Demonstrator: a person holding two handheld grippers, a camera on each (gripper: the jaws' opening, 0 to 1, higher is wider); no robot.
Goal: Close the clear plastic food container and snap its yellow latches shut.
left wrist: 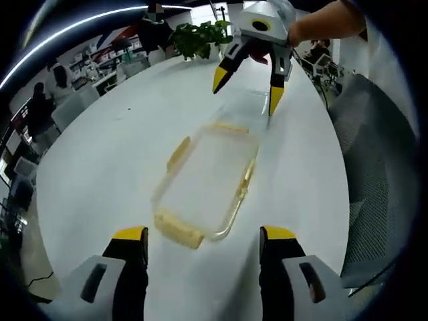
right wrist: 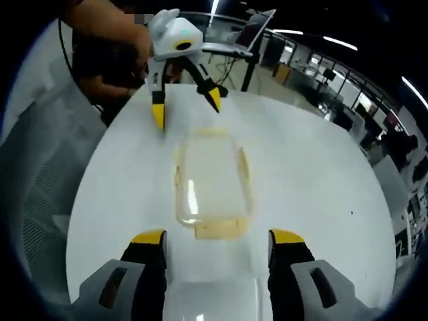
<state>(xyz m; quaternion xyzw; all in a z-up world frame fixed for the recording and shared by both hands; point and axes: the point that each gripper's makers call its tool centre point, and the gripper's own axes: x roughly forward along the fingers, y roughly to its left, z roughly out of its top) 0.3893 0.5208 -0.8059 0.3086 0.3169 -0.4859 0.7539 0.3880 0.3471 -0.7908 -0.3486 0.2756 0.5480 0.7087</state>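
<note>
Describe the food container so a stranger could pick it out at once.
Start at the big white table; near its middle, between the two open grippers facing each other, lies the container. It is a clear, shallow rectangular box with rounded corners. Its yellow latches along the rim set it apart: they are the only colour on the white top.

container point(left wrist: 204, 184) on table point(left wrist: 100, 167), between hand-held grippers
</note>
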